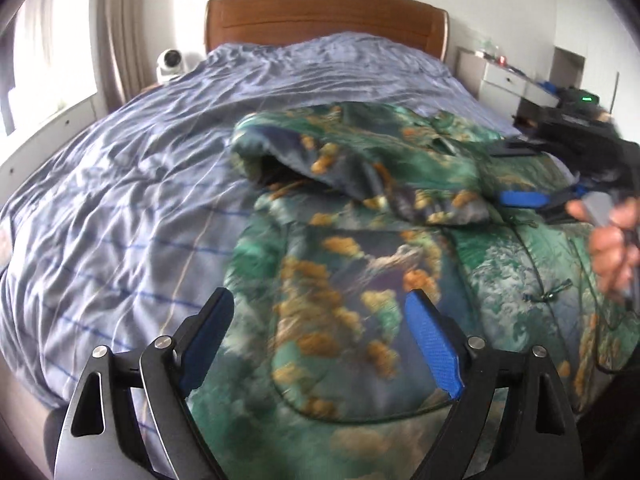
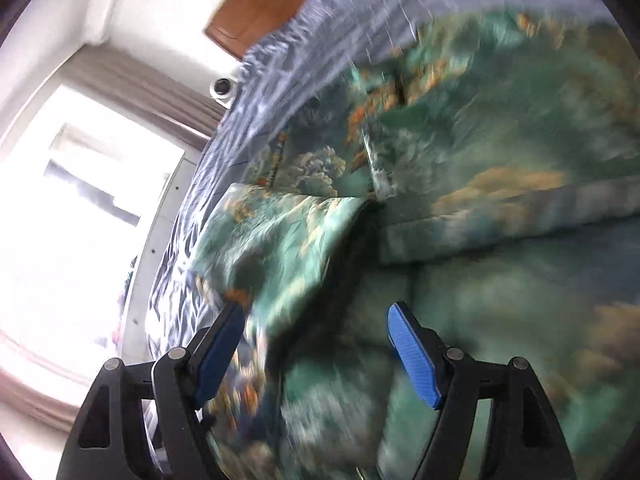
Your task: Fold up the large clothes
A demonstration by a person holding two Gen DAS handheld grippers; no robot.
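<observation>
A large green garment [image 1: 360, 280] with an orange and blue print lies spread on the bed, one sleeve [image 1: 352, 168] folded across its upper part. My left gripper [image 1: 320, 308] hangs open just above the garment's lower left part, with nothing between its fingers. In the same view a hand [image 1: 612, 248] at the right edge holds the right gripper, and one blue pad [image 1: 520, 199] shows over the garment. In the blurred, rolled right wrist view, my right gripper [image 2: 316, 312] is open close over the garment [image 2: 480, 208], above a dark fold [image 2: 340, 272].
The bed carries a rumpled blue striped duvet [image 1: 140, 200], with a wooden headboard [image 1: 324, 16] behind. A white camera [image 1: 170, 62] stands at the bed's far left, by a curtain and a bright window [image 2: 80, 200]. White drawers [image 1: 504, 78] with clutter stand at the right.
</observation>
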